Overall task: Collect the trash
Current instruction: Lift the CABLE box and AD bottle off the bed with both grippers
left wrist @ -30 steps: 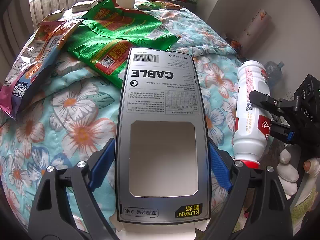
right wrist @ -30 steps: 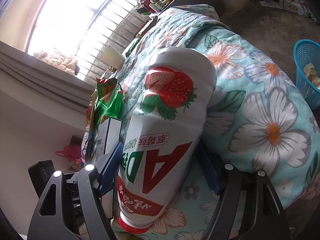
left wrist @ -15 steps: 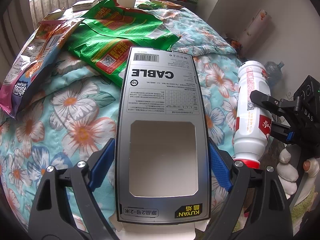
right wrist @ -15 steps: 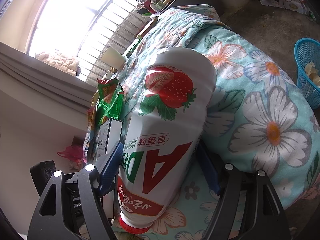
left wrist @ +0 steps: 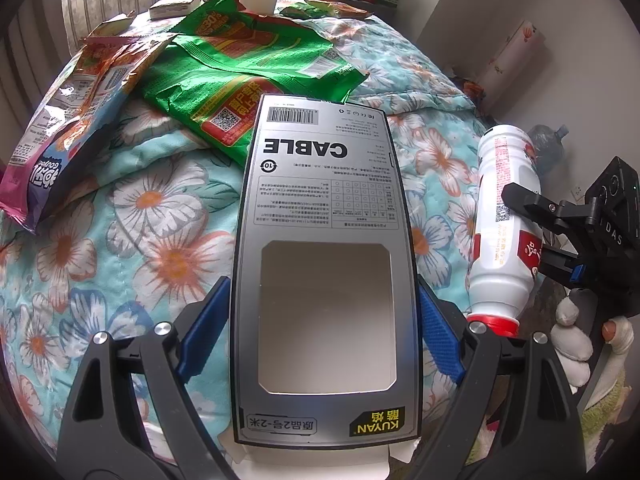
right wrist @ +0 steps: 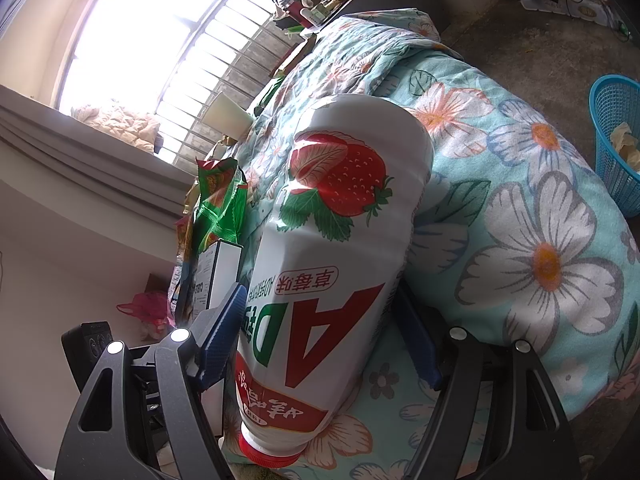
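**Both claws loaded up, bin is sitting off to the right**

So here's where things are sitting. The left gripper [left wrist: 322, 328] is holding the grey cable box [left wrist: 322, 240] between its blue pads, jaws standing wide because the box is wide. The box is running lengthwise straight out ahead of the claw, its long axis lined up with the fingers, far end pointing toward the green snack bag [left wrist: 248, 76] lying just beyond it on the floral quilt [left wrist: 120, 208]. A pink snack bag [left wrist: 68, 140] is sitting off to the claw's left.

The right gripper [right wrist: 320, 344] is clamping the white strawberry drink bottle [right wrist: 332, 260] around its lower body, red cap end down near the claw, fat end sticking forward and up. Again, long axis along the fingers, not across.

The bit that matters, I'm guessing: the blue basket [right wrist: 618, 140] is showing up well off to the right of the right claw, down on the floor past the edge of the quilt, with some paper already in it. That's looking like the trash bin. So the right hand is clearly the nearer one, and the bottle is probably going first. The left claw is going to need a longer swing across to get its box over there.
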